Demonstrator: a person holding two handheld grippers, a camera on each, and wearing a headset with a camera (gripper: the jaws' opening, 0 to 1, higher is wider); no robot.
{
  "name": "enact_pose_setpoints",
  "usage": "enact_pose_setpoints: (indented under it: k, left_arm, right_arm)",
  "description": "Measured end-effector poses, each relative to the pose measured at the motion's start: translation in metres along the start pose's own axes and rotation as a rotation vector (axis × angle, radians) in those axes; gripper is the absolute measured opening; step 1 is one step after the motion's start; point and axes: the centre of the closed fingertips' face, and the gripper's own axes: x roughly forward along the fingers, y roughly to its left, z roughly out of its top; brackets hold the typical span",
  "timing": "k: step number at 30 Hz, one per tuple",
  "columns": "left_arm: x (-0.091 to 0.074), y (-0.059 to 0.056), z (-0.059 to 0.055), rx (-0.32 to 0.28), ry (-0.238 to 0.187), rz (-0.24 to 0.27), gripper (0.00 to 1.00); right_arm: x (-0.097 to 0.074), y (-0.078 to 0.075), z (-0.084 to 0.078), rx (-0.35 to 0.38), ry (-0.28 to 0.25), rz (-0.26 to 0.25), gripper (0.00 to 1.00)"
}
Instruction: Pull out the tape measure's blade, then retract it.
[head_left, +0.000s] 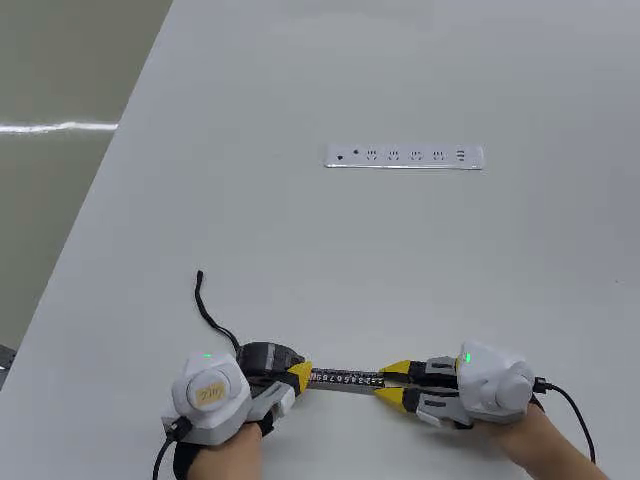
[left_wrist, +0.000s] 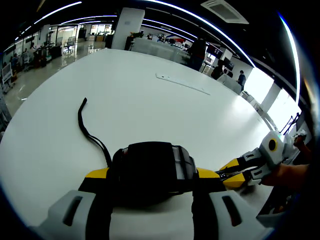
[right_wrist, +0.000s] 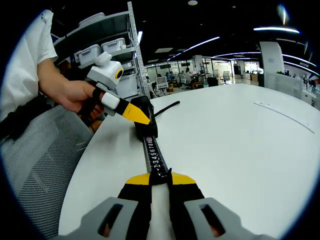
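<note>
The black tape measure case (head_left: 268, 359) sits near the table's front edge, clamped between the yellow-tipped jaws of my left gripper (head_left: 296, 376). In the left gripper view the case (left_wrist: 150, 170) lies between the jaws. A short length of blade (head_left: 346, 379) with printed numbers runs right from the case to my right gripper (head_left: 392, 383), which is shut on the blade's end. In the right gripper view the blade (right_wrist: 152, 156) leads from the jaws back to the case (right_wrist: 145, 120). A black wrist strap (head_left: 212, 312) trails from the case toward the far left.
A white power strip (head_left: 404, 156) lies flat further back on the white table (head_left: 400, 260). The table's left edge runs diagonally with floor beyond. Cables hang from both grippers at the front edge. A mesh chair (right_wrist: 45, 165) and the person's body stand beside the table.
</note>
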Motion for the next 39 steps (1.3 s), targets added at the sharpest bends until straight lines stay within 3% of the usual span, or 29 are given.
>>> enact_pose_setpoints:
  k: [27,39]
  left_arm:
    - [0.0,0.0,0.0,0.001,0.001,-0.001,0.62]
    - [0.0,0.0,0.0,0.002,0.003,-0.001,0.61]
  right_arm:
    - [0.03,0.006,0.011,0.005,0.002,0.023,0.11]
    - [0.036,0.007,0.014,-0.001,0.003,0.032,0.11]
